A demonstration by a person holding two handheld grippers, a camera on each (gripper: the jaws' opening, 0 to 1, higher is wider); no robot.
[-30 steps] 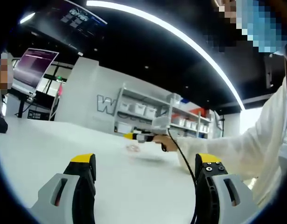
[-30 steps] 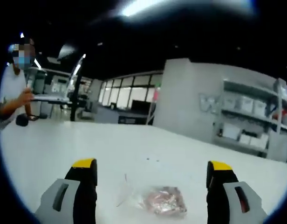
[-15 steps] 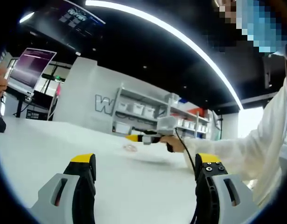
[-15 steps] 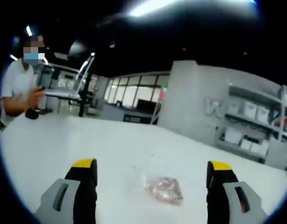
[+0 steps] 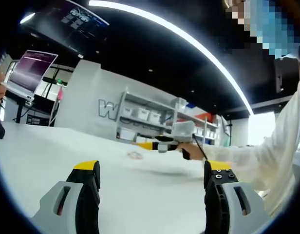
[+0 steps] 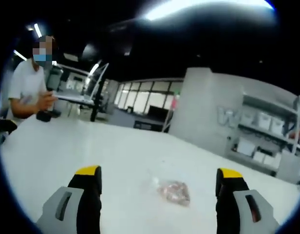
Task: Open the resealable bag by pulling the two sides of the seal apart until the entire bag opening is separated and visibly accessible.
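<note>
Lying sealed on the table [image 6: 67, 156] at lower centre of the right gripper view, the bag [image 6: 173, 191] sits ahead of the right gripper [image 6: 159, 195], spread wide for approach, while the left gripper [image 5: 151, 187] waits likewise agape.

The left gripper [image 5: 149, 195], jaws apart, hangs over the white counter [image 5: 52, 151]; at twelve o'clock lies the bag [image 5: 135, 155], the right gripper [image 5: 157, 145] just beyond.
</note>
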